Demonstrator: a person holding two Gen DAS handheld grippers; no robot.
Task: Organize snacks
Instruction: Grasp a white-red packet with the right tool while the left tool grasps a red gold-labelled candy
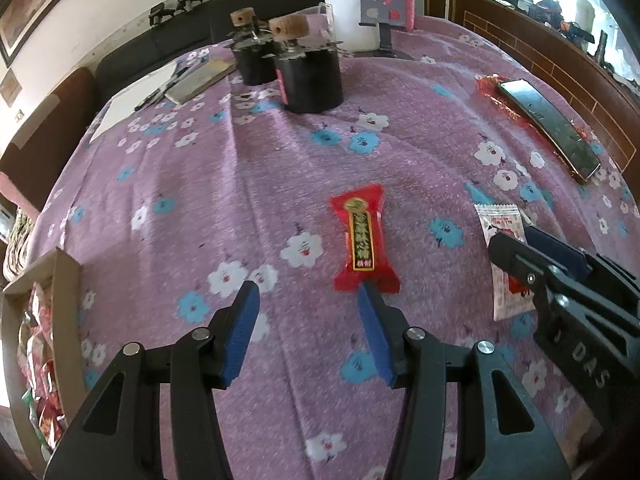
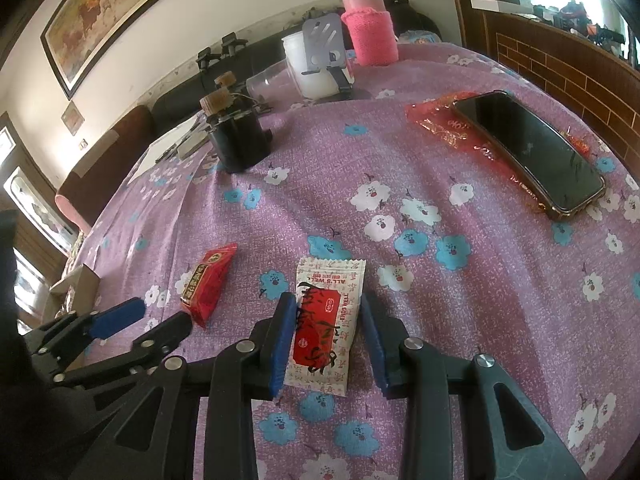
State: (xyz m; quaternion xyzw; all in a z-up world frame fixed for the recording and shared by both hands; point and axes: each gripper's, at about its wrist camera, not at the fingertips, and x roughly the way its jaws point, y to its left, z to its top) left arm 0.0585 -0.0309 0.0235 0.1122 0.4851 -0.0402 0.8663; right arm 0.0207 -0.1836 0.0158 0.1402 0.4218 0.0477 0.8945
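Observation:
A red snack packet [image 1: 363,237] lies on the purple flowered cloth, just ahead of my open, empty left gripper [image 1: 308,300]; its near end touches the right fingertip. It also shows in the right wrist view [image 2: 207,283]. A white snack packet with a red label [image 2: 325,322] lies flat between the open jaws of my right gripper [image 2: 326,308], with a gap on each side. In the left wrist view the right gripper [image 1: 516,240] covers part of the white packet [image 1: 502,224]. A cardboard box [image 1: 66,280] with several snacks stands at the left edge.
A phone [image 2: 532,152] lies on a red wrapper [image 2: 432,116] at the right. Two black jars with cork tops [image 1: 312,76], a white cup [image 1: 350,12], a stand [image 1: 386,0], a pink-sleeved bottle [image 2: 370,28] and a notebook [image 1: 200,78] stand at the back.

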